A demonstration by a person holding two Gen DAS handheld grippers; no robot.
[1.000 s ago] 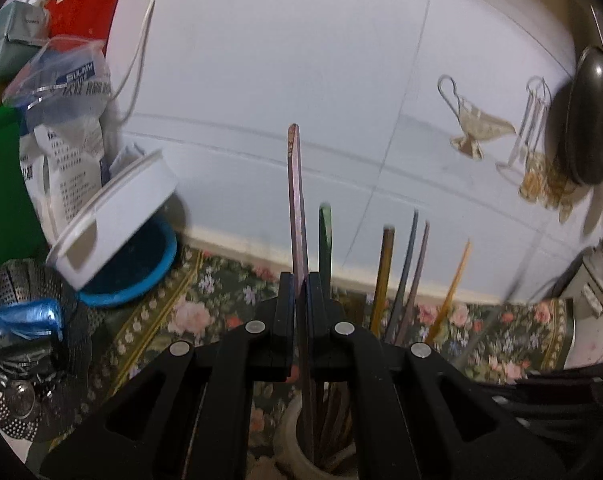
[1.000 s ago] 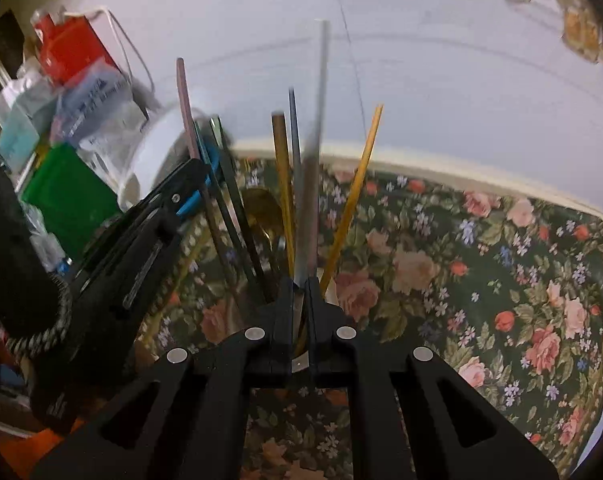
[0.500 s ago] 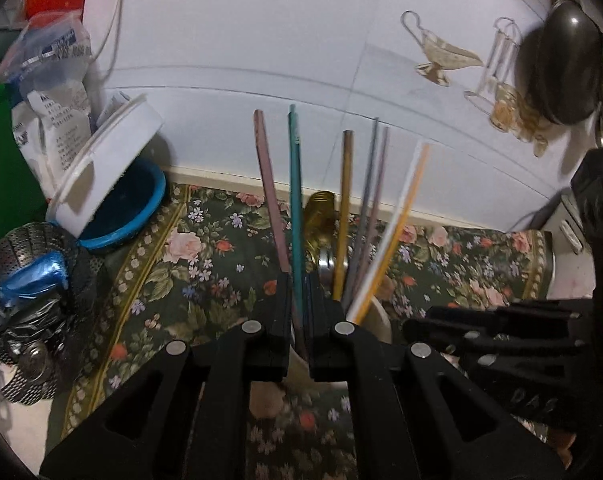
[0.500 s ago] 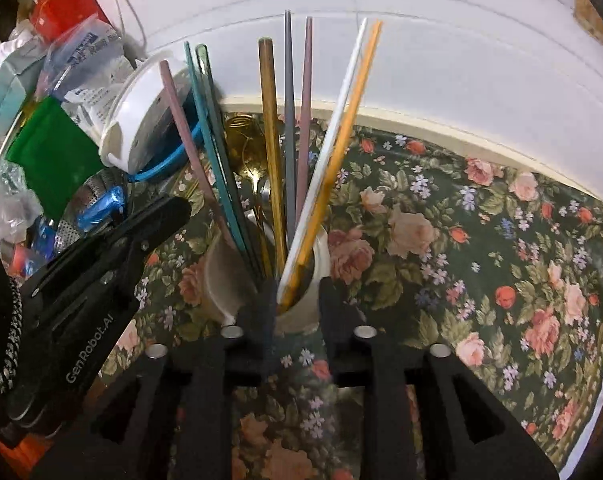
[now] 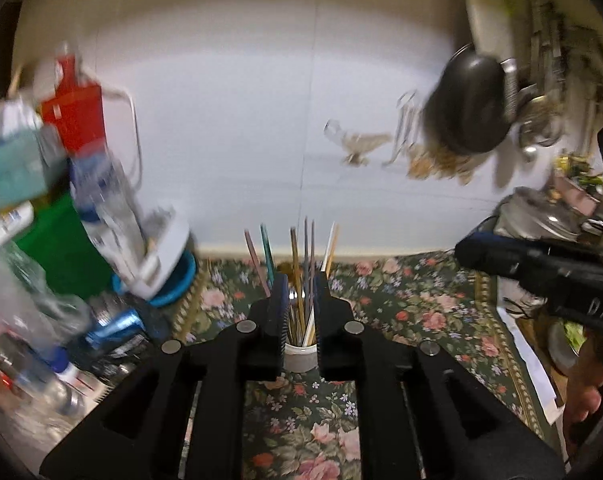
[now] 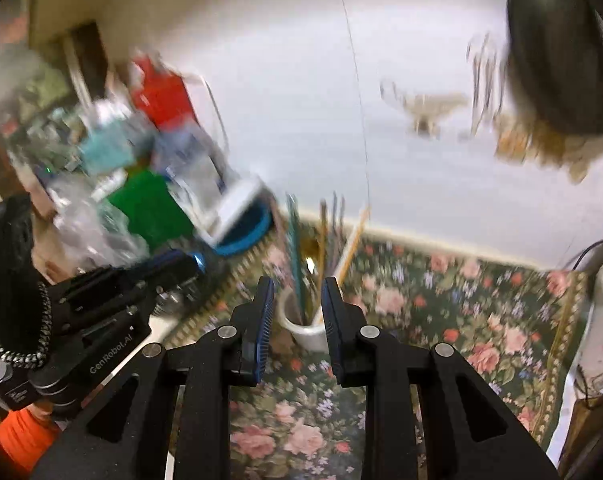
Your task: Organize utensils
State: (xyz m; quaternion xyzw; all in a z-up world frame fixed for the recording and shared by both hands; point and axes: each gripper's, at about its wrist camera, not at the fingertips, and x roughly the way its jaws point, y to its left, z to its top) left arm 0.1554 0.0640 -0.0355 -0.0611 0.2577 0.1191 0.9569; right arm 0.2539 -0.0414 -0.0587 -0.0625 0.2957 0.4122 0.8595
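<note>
A white cup (image 5: pixel 300 356) stands on the floral cloth and holds several chopsticks (image 5: pixel 305 248) upright, along with a gold spoon. In the left wrist view my left gripper (image 5: pixel 301 280) hangs back from and above the cup. Its jaws are opening and nothing is between them. In the right wrist view the same cup (image 6: pixel 305 332) shows through the gap of my right gripper (image 6: pixel 297 282), whose jaws stand apart and empty. Each gripper appears in the other's view: the right gripper (image 5: pixel 473 250) at the right, the left gripper (image 6: pixel 181 264) at the left.
The floral cloth (image 5: pixel 421 308) covers the counter up to the white wall. Left of the cup lie a white lid on a blue bowl (image 5: pixel 169 276), a green box (image 5: pixel 61 248), a red box (image 5: pixel 77 112) and plastic bags. A dark pan (image 5: pixel 469 108) hangs at the right.
Both grippers let go of the chopsticks they held; these now stand in the cup. Both hands drew back and up, so the cup looks smaller. The jaws have parted.
</note>
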